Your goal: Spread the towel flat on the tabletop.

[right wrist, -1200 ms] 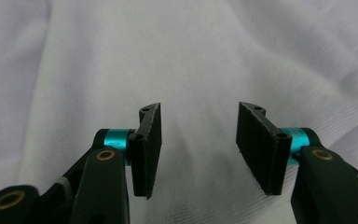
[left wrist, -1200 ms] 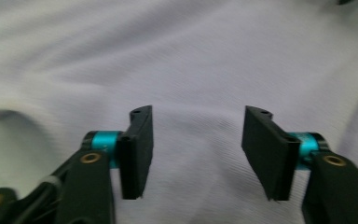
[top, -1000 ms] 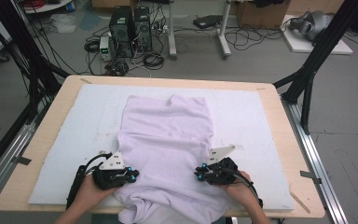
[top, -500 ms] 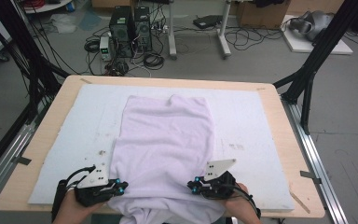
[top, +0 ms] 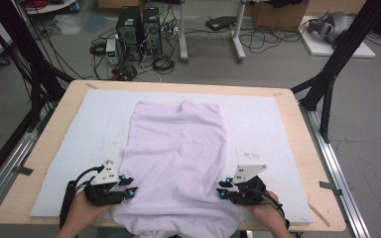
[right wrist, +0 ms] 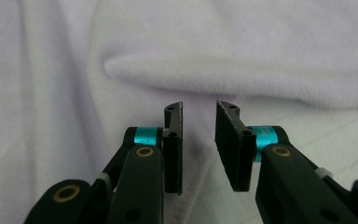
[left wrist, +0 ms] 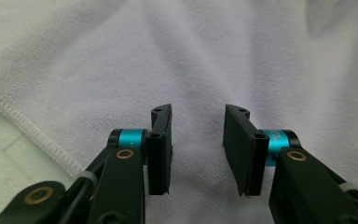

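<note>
Lilac towel [top: 178,148] spread on tabletop [top: 59,119]. Left claw [top: 129,190] and right claw [top: 222,193] both spread, at its near corners.

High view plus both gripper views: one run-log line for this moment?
towel: spread on white mat, near end over table edge | left gripper: open over towel | right gripper: open at towel's edge | nothing held

Beyond my table there's a pair of black computer towers [top: 139,27] on the grey floor [top: 377,124], cables [top: 163,62] tangled around them, plus a cardboard box [top: 278,12] further back.
</note>
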`<move>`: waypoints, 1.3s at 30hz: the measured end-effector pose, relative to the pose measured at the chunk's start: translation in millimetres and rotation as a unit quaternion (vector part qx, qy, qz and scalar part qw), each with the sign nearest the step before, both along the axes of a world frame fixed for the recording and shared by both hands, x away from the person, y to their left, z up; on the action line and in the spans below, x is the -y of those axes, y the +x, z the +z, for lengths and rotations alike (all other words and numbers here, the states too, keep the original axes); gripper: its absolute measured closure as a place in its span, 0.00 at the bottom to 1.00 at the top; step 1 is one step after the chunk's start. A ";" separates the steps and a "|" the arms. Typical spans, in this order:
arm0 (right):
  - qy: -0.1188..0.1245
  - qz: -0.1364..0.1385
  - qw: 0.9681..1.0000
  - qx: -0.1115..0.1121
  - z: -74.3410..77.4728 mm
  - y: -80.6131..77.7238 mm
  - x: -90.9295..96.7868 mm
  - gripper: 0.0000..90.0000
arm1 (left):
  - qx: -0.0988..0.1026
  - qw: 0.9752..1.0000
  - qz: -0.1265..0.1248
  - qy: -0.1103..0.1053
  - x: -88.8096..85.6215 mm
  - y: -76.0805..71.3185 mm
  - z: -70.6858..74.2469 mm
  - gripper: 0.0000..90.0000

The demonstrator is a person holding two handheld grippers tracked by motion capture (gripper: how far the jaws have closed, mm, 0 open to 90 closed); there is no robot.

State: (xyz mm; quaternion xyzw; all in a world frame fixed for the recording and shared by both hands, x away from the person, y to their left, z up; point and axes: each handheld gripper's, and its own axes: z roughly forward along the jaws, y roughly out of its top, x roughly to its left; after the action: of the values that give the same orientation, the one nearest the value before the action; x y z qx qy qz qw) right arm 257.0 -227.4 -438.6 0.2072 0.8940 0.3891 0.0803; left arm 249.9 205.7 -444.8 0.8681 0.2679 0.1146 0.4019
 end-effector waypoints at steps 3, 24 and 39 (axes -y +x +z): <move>0.005 -0.001 1.000 -0.014 -6.4 2.7 3.6 0.89 | 0.002 1.000 -0.001 -0.001 0.2 2.5 0.2 0.78; -0.010 -0.032 0.999 -0.003 13.7 1.0 18.3 0.73 | 0.004 1.000 0.030 0.000 -4.4 9.5 2.3 0.60; -0.009 -0.032 0.999 -0.015 15.2 -20.3 36.1 0.89 | 0.017 0.999 0.032 -0.016 -11.6 8.1 6.2 0.92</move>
State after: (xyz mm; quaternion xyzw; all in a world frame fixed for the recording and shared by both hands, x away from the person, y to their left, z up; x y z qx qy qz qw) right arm 236.6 -263.5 -423.4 0.2409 0.8915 0.3750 0.0807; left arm 258.0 217.3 -438.7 0.8505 0.2906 0.1378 0.4161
